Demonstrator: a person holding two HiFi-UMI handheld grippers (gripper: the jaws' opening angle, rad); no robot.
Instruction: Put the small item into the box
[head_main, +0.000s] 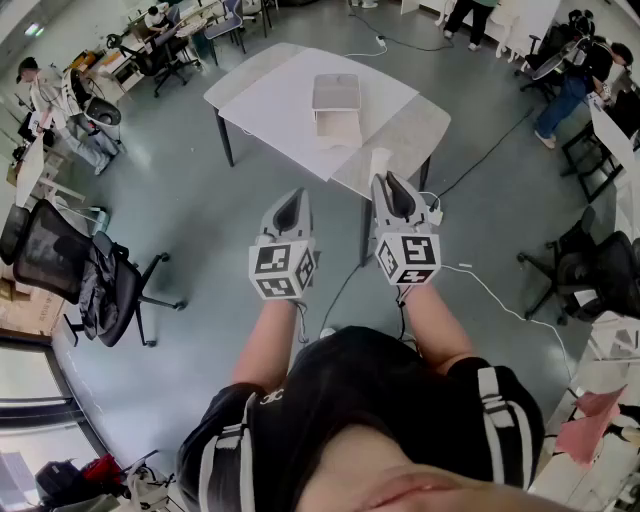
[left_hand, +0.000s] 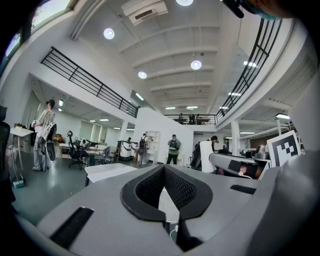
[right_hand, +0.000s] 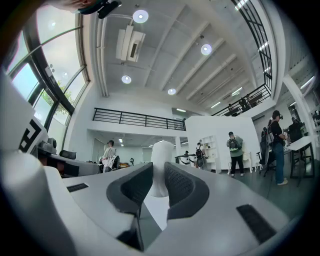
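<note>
In the head view both grippers are held out at chest height over the floor, short of the table (head_main: 270, 95). My right gripper (head_main: 386, 182) is shut on a small white item (head_main: 380, 162) with a rounded top, which sticks up between the pads. The right gripper view shows that white item (right_hand: 161, 160) pinched between the dark ribbed pads (right_hand: 181, 186) of the right gripper (right_hand: 159, 175). My left gripper (head_main: 294, 200) holds nothing, and in its own view the left gripper (left_hand: 163, 169) has its tips together. The open box (head_main: 337, 110), grey and cream, lies on the table ahead.
A black office chair (head_main: 105, 290) stands on the floor at the left. More chairs (head_main: 590, 270) stand at the right. A white cable (head_main: 500, 295) runs across the floor near the table leg (head_main: 225, 140). People and desks (head_main: 60, 100) ring the room.
</note>
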